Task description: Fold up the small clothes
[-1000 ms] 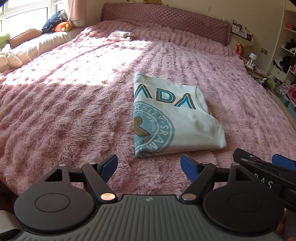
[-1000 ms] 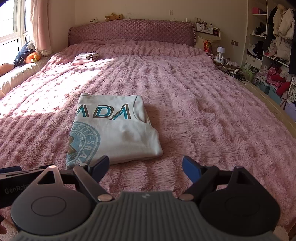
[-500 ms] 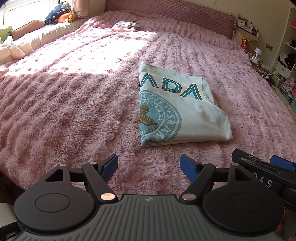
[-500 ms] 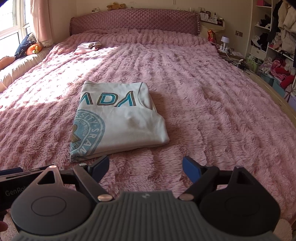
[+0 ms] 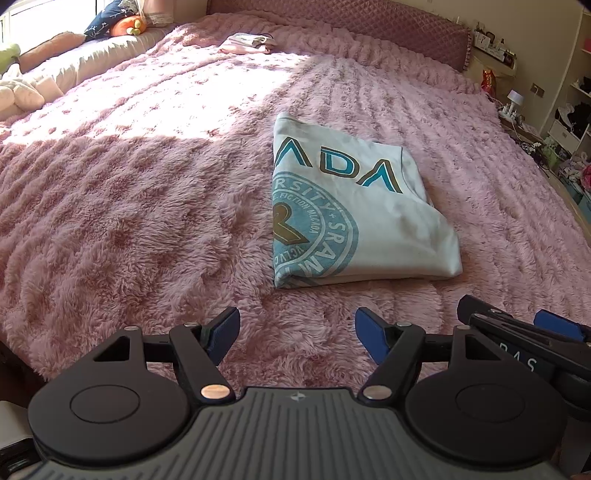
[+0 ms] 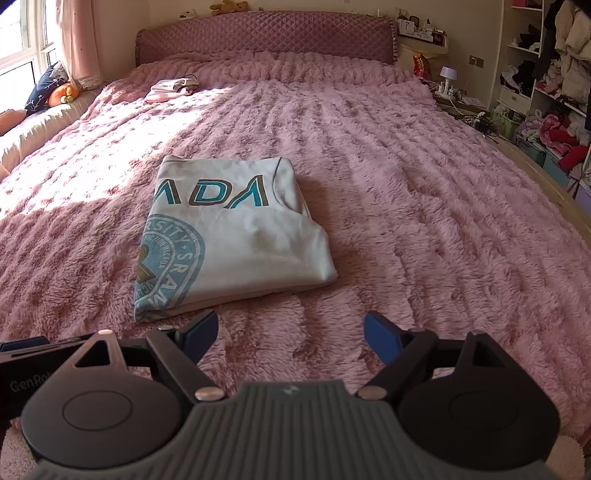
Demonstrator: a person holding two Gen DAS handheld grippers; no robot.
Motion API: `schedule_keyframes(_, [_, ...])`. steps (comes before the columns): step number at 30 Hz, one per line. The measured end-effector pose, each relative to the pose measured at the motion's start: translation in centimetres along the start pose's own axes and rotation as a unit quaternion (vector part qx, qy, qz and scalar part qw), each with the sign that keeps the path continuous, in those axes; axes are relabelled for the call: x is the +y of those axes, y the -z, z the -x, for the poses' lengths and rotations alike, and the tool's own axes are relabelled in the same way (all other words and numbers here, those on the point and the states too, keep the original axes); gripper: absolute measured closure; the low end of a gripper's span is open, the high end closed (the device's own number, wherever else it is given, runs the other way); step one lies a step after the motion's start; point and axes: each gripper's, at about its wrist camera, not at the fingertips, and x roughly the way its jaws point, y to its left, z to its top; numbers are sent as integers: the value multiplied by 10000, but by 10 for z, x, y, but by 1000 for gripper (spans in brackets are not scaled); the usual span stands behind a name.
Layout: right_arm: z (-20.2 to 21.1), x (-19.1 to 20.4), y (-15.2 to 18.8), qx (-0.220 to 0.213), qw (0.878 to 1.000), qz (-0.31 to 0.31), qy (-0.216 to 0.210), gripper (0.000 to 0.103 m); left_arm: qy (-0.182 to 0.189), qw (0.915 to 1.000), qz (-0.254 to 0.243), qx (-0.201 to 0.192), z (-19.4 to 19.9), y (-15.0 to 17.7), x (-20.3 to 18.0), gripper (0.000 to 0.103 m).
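A folded pale T-shirt (image 5: 373, 218) with teal lettering and a round teal print lies flat on the fluffy pink bedspread (image 5: 147, 184). My left gripper (image 5: 295, 328) hovers over the bedspread just short of the shirt's near edge; its jaws are closing and nothing is between them. In the right wrist view the same T-shirt (image 6: 236, 236) lies ahead and to the left. My right gripper (image 6: 290, 328) stands open over bare bedspread (image 6: 424, 221), close to the shirt's near edge, holding nothing. The right gripper's side also shows at the left wrist view's right edge.
A small folded pink-and-white garment (image 6: 171, 88) lies far up the bed near the quilted headboard (image 6: 266, 35). Cushions and soft toys (image 5: 110, 24) line the window side at left. Shelves with clothes (image 6: 546, 92) and a bedside lamp (image 6: 447, 75) stand to the right.
Both cameras have tipped slightly downward, so the shirt sits lower and larger in view. The left jaws have narrowed a little. The shirt itself has not moved.
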Motion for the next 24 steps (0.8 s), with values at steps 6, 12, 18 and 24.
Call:
schedule_keyframes(6, [-4,0,-1,57,10000,-26,-13,21,-12,10000,5,76,-3,-2,-1,21])
schedule_keyframes(12, [-6,1,-3,20,10000,29,54,21,8,9999,6,114,-5,-3,-2,21])
schedule_keyframes(18, [-8,0,-5,17,10000,32,65,21,43,9998,14,176,-8,-3,-2,21])
schedule_keyframes(24, [-9,1,-5,13,9999,46,88,21,-73,9998,-42,206,-8,-4,-6,21])
